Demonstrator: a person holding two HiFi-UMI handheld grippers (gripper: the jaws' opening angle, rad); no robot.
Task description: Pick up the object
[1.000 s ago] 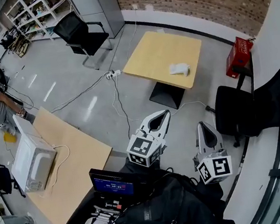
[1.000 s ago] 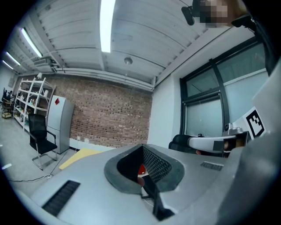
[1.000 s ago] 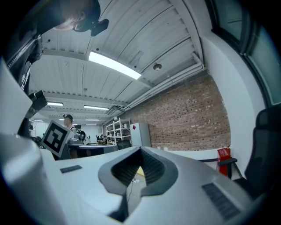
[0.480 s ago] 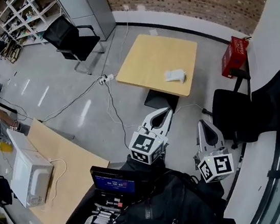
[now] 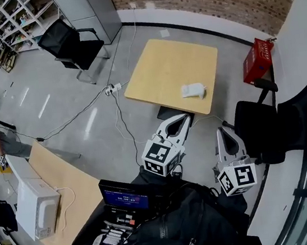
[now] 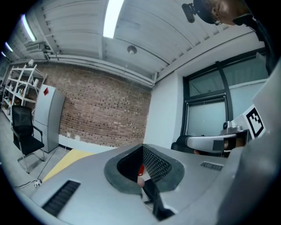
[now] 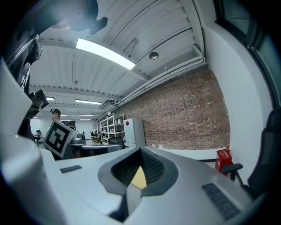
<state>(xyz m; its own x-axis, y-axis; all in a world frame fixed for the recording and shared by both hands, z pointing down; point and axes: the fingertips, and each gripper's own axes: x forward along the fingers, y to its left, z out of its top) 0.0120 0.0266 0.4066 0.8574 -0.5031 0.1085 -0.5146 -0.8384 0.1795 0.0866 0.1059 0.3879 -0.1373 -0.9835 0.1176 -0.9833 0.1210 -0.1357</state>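
A small white object (image 5: 193, 90) lies near the right edge of a square light-wood table (image 5: 163, 69) across the floor in the head view. Both grippers are held low, close to the person's body and well short of that table. The left gripper (image 5: 179, 120) points toward the table with its jaws together and nothing between them. The right gripper (image 5: 223, 132) sits to its right, jaws also closed and empty. A slice of the table (image 6: 66, 160) shows in the left gripper view, beside the shut left gripper (image 6: 142, 147). The right gripper (image 7: 141, 150) is likewise closed in its own view.
A red box (image 5: 259, 60) stands by the white wall. Black chairs sit at the far left (image 5: 71, 43) and close on the right (image 5: 256, 127). A microwave (image 5: 34, 201) rests on a wooden table (image 5: 72, 187) at the left. A small screen (image 5: 122, 197) and a black bag (image 5: 174, 229) are near the body. Cables (image 5: 112, 89) run over the floor.
The head view has swung, so the microwave and left table slid down and left. Both grippers stayed shut in nearly the same place.
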